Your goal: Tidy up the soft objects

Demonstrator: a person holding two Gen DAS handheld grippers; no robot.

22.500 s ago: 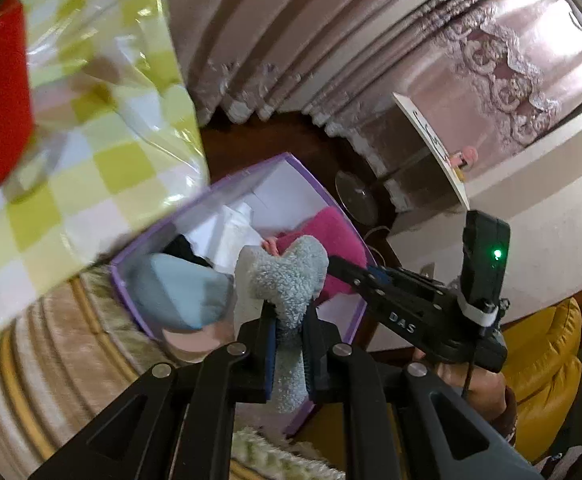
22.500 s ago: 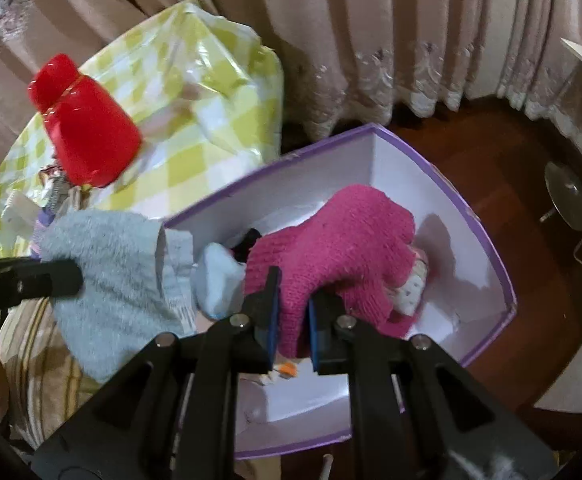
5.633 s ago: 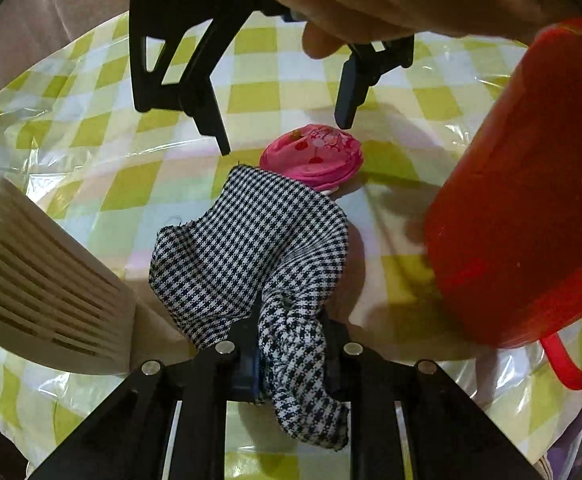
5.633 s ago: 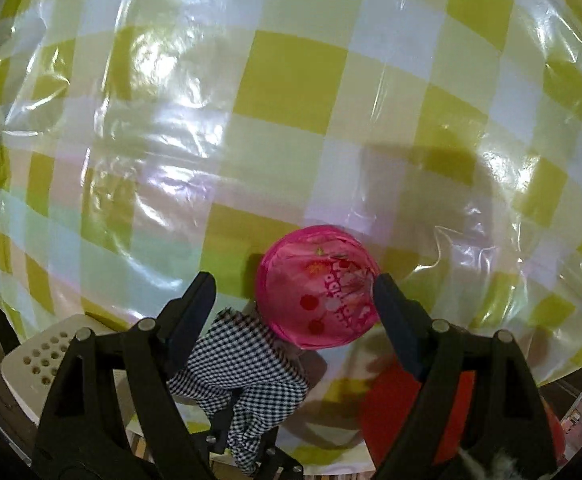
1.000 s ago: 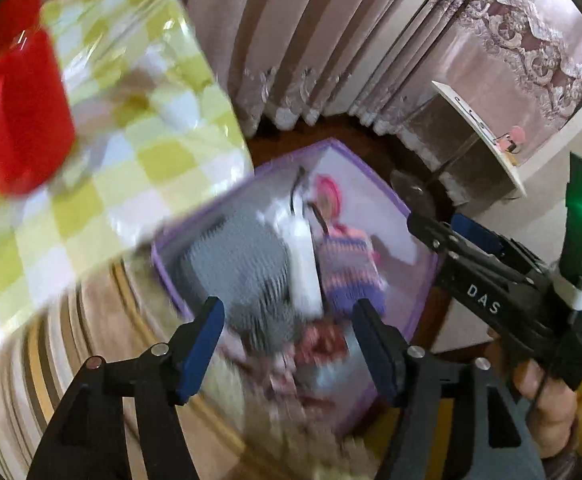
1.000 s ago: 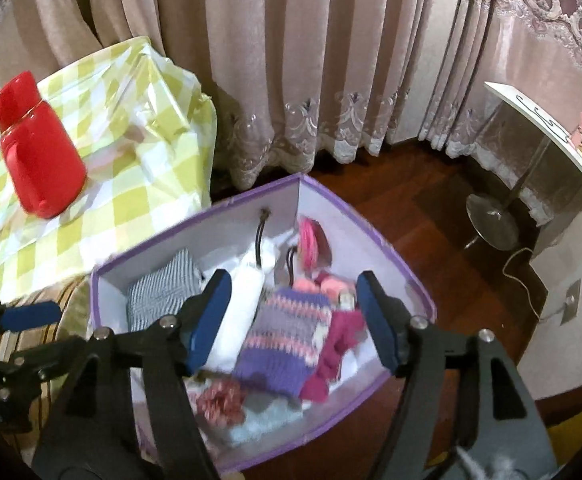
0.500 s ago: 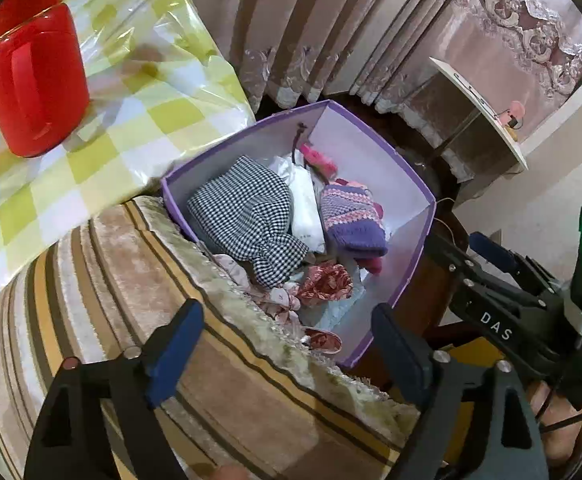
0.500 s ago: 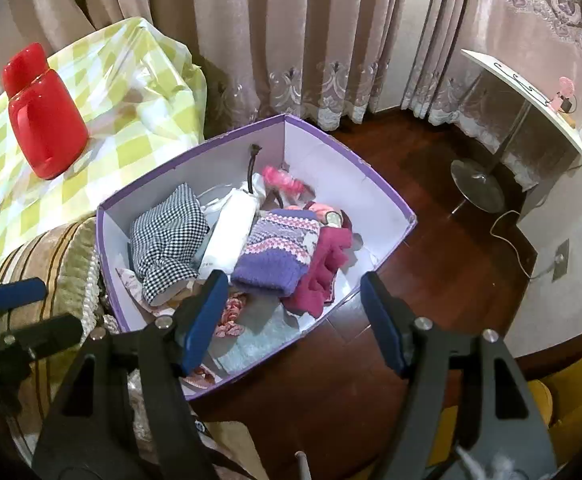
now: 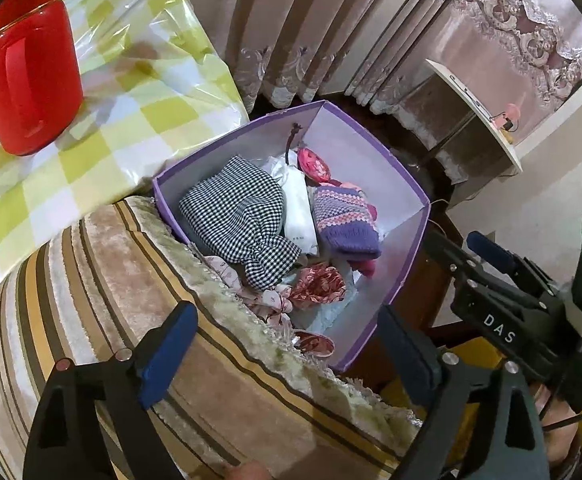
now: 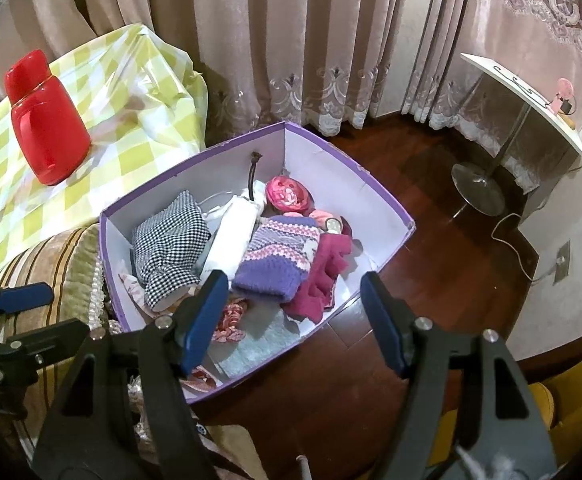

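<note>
Where once gripped, checked cloth (image 9: pixel 243 216) now in box (image 9: pixel 411 236); both tools wide, empty.

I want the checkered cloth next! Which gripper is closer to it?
Probably the left gripper: it hangs above the striped cushion on the checkered cloth's side of the purple box. The right gripper hangs over the box's other side.

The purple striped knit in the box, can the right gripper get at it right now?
Probably yes. The purple striped knit lies on top in the open box, uncovered, and the right gripper hangs open and empty above it.
</note>
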